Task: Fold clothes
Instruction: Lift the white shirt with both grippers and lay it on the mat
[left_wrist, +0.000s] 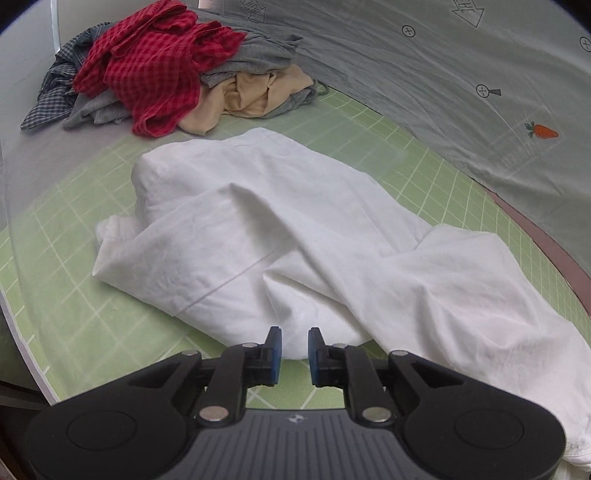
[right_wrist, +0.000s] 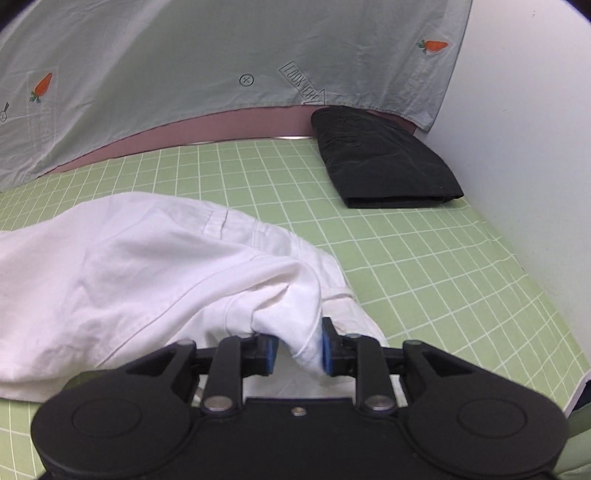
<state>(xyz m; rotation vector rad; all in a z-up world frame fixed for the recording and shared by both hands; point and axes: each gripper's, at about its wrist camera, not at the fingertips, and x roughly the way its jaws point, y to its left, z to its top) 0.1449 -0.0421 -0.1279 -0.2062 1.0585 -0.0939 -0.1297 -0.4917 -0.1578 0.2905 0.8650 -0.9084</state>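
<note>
Two grippers worked over a white garment (left_wrist: 280, 236) that lay crumpled on the green gridded mat (left_wrist: 74, 325). The left gripper (left_wrist: 294, 349) hovered at its near edge, jaws parted and holding nothing. The right gripper (right_wrist: 298, 350) had a bunch of the white fabric between its jaws, with a gap beside it. A folded black garment (right_wrist: 384, 162) sat apart, and a pile of unfolded clothes (left_wrist: 166, 70) lay beyond.
</note>
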